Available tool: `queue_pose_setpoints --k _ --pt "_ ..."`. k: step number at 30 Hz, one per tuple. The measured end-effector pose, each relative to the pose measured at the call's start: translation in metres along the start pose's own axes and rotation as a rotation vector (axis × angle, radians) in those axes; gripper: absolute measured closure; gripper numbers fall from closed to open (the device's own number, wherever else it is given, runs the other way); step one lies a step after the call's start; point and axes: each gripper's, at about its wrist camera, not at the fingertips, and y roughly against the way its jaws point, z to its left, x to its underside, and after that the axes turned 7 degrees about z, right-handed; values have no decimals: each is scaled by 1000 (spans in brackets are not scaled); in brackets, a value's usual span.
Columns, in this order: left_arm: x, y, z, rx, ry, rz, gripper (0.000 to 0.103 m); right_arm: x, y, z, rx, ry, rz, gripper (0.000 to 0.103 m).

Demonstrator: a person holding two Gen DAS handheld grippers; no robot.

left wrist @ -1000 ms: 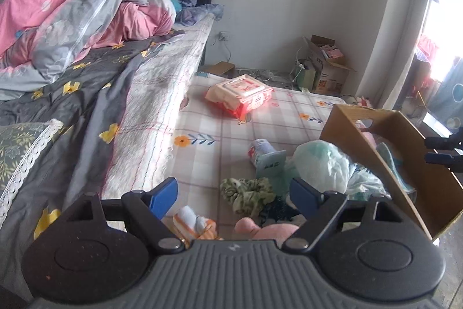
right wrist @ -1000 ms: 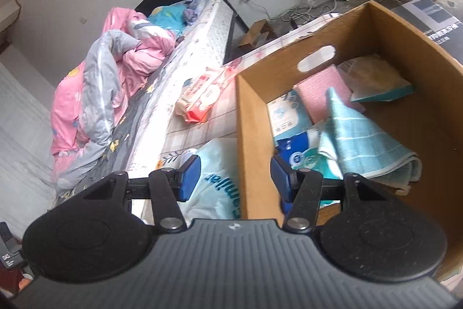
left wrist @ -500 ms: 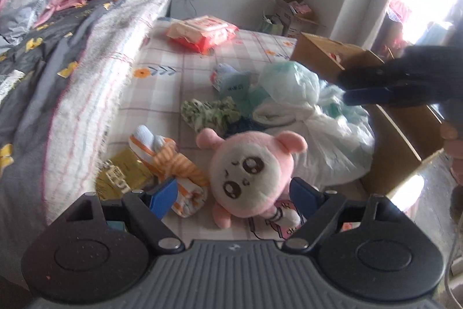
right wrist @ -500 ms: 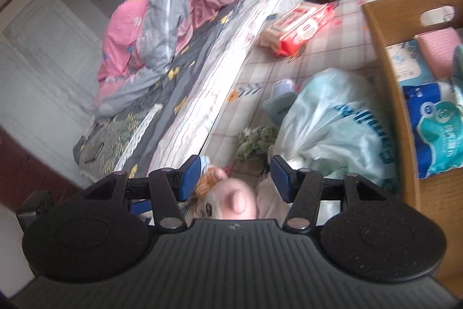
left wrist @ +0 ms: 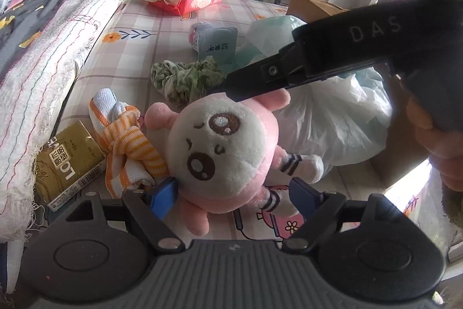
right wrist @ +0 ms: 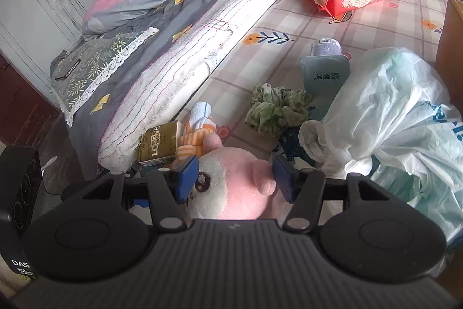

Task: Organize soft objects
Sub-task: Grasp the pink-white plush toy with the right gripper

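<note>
Both tongs [left wrist: 233,194] [right wrist: 235,178] gape around pink plush [left wrist: 222,146].

"DAS" stands in pale letters on the black arm of the right gripper [left wrist: 292,77]. The gold carton [left wrist: 68,161] by the mattress edge reads "LO" beside Chinese characters, above a barcode. The teal pouch [left wrist: 218,47] carries Chinese characters too small to make out.

The plush toy [left wrist: 222,146] is lying on the mat [left wrist: 173,28] beside the bed [left wrist: 58,28]. The striped cloth [left wrist: 127,144] is sitting left of it, the plastic bag [left wrist: 332,118] right, the scrunchie [left wrist: 185,77] behind.
</note>
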Motion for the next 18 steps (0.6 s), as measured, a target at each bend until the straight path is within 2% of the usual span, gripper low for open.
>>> queue_pose_setpoints --k 4,8,14,18 --pt "-1 -5 5 2 22 9 18 -8 -5 -7 24 7 -1 47" --pt "-2 -8 12 26 53 14 19 -15 -16 -5 11 33 20 45" --pt "-5 -13 21 20 99 -5 29 -20 -33 9 7 112 55 43" --pt "-4 -13 24 29 119 -23 31 -22 -42 16 42 169 78 39"
